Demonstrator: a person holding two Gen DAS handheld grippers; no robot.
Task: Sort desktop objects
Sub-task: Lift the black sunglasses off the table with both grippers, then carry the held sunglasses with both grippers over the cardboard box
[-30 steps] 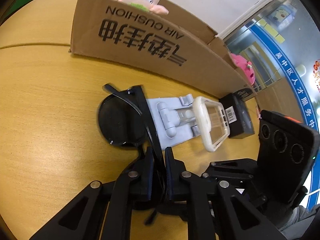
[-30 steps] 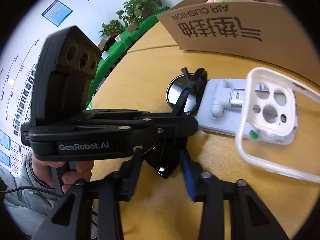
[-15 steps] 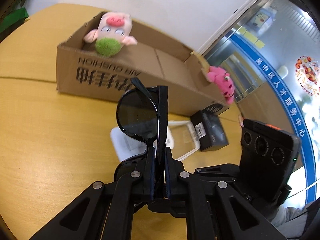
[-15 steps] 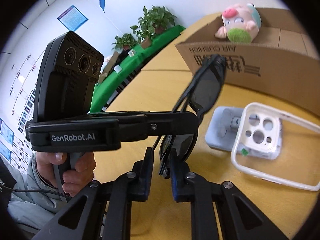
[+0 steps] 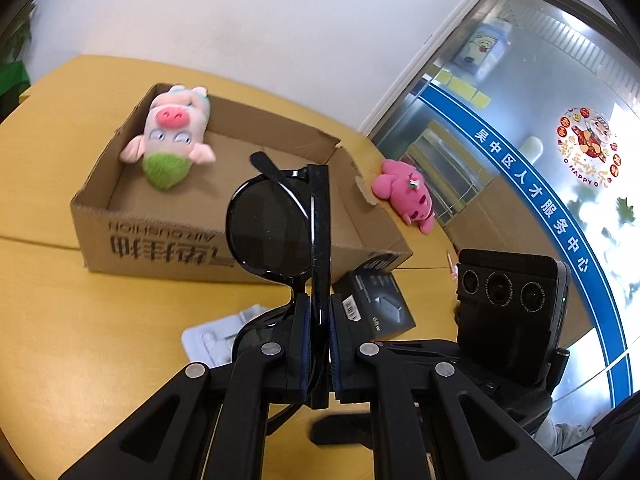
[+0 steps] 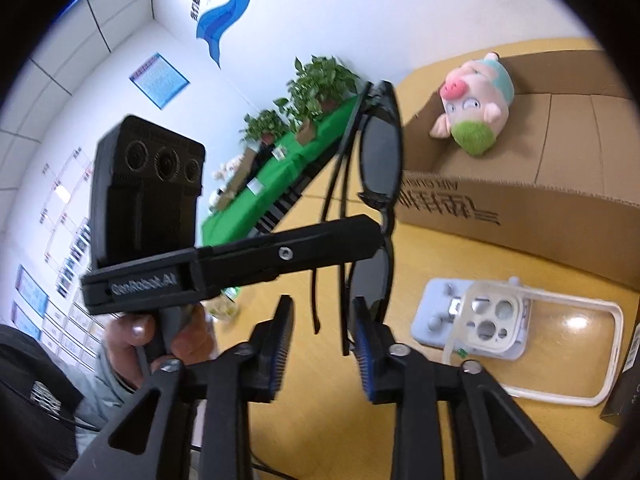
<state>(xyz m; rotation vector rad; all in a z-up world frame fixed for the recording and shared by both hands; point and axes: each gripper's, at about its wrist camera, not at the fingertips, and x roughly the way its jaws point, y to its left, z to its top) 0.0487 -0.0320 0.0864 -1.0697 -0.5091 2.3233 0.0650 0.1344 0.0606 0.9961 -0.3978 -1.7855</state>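
Left gripper (image 5: pixel 318 334) jaws clamped on folded black sunglasses (image 5: pixel 280 228), held upright mid-frame in front of the cardboard box (image 5: pixel 168 248). Right gripper (image 6: pixel 322 344) jaws wide, holding nothing, lower center. Pig plush (image 5: pixel 172 136) inside box, upper left.

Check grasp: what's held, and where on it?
Left claw is shut on the folded sunglasses, clamping them near the bridge. Right claw is open, holding nothing.
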